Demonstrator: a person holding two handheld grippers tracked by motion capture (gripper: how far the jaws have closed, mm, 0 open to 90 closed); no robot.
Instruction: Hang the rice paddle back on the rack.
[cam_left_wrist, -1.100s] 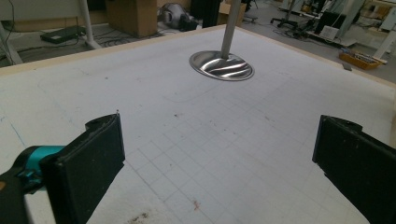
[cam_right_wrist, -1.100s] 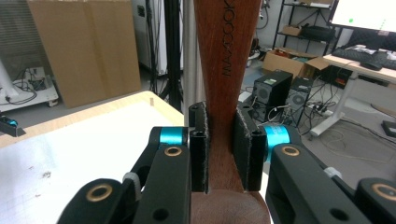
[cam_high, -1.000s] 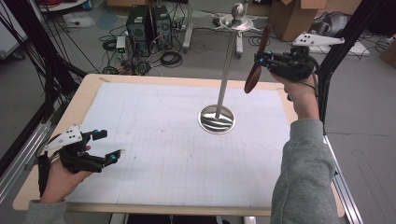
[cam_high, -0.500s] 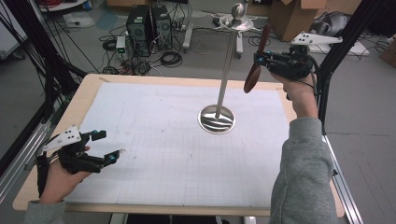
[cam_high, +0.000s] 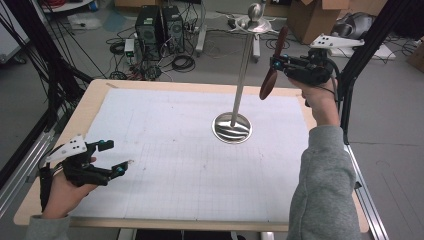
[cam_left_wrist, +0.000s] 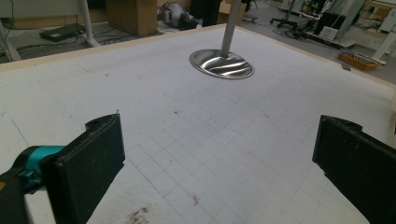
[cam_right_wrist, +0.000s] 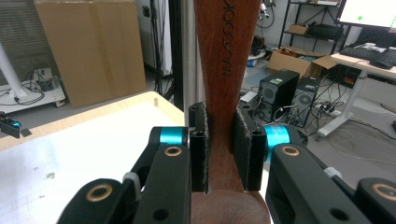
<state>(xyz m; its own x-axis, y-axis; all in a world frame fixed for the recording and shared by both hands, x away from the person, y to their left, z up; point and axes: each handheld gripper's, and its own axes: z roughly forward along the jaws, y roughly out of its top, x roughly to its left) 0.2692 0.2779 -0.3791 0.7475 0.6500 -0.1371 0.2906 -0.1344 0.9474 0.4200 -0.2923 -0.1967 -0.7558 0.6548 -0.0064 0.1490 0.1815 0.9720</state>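
Grey floor spreads behind the bench (cam_high: 95, 100), with black computer boxes (cam_high: 160, 25), tangled cables and brown cardboard boxes on it. From the high view, the bench has a pale wooden rim and a white sheet (cam_high: 175, 150) with faint squares drawn on it. A shiny metal stand (cam_high: 243, 75) rises from a round, flat, mirror-like foot near the middle and ends in a small dish and a ball on top. Up at the far right edge, the right gripper (cam_high: 276, 63) holds a dark brown wooden spoon (cam_high: 272, 75) in the air, just beside the stand's pole. The spoon is long and flat, its rounded end hanging down. A grey sleeve (cam_high: 325, 190) covers that arm. At the near left corner, the left gripper (cam_high: 116, 157) sits low over the sheet, its jaws spread wide with nothing between them.

From the left gripper view, two black, fuzzy-faced jaws stand far apart over the squared sheet (cam_left_wrist: 210, 140). The stand's shiny round foot (cam_left_wrist: 221, 64) lies well ahead of them.

From the right gripper view, the black jaws press close on both sides of the wooden spoon (cam_right_wrist: 224, 70). Its smooth reddish-brown handle runs straight up, with letters stamped in it. Blue metal rings shine on the jaw arms.
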